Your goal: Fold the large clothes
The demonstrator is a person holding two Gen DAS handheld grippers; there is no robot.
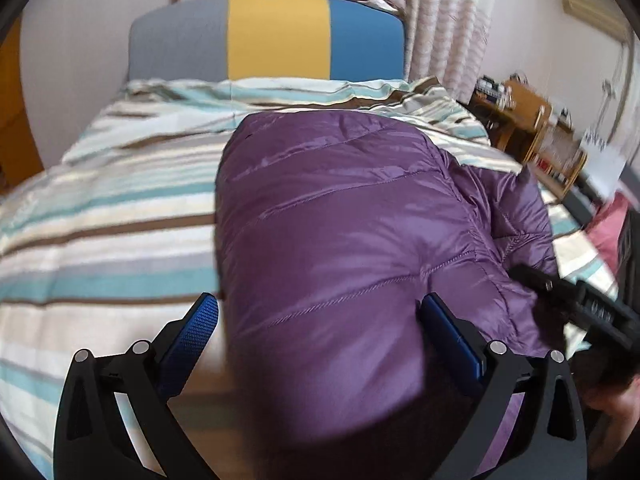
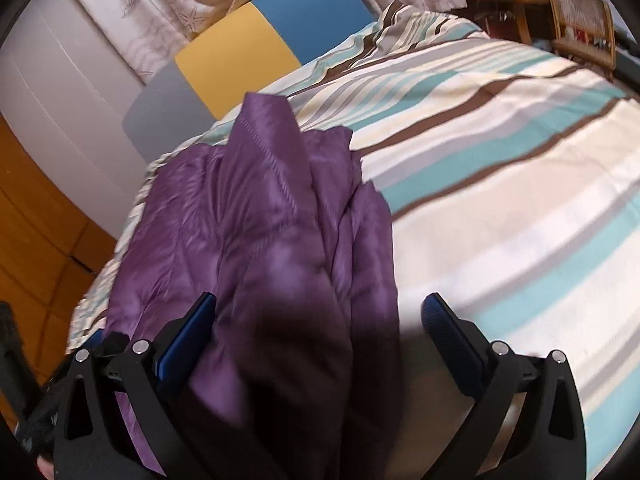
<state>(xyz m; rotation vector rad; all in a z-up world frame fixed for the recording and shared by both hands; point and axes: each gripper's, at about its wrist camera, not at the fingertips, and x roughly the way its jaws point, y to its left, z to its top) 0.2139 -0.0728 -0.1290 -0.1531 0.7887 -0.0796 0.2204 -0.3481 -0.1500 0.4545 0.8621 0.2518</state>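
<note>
A purple quilted down jacket (image 1: 344,232) lies on a striped bed, partly folded lengthwise. My left gripper (image 1: 320,328) is open over the jacket's near end; its left finger is beside the jacket's left edge and its right finger rests on the fabric. In the right wrist view the jacket (image 2: 264,232) is bunched in long folds. My right gripper (image 2: 320,328) is open, straddling the jacket's right edge, its right finger over the bedspread. The right gripper's body also shows in the left wrist view (image 1: 580,308).
The bedspread (image 2: 500,200) has teal, brown and cream stripes. A grey, yellow and blue headboard (image 1: 276,36) stands at the far end, with curtains (image 1: 440,20) behind it. Wooden shelves and a chair (image 1: 536,132) stand to the right of the bed. A wooden door or cabinet (image 2: 36,220) is on the left.
</note>
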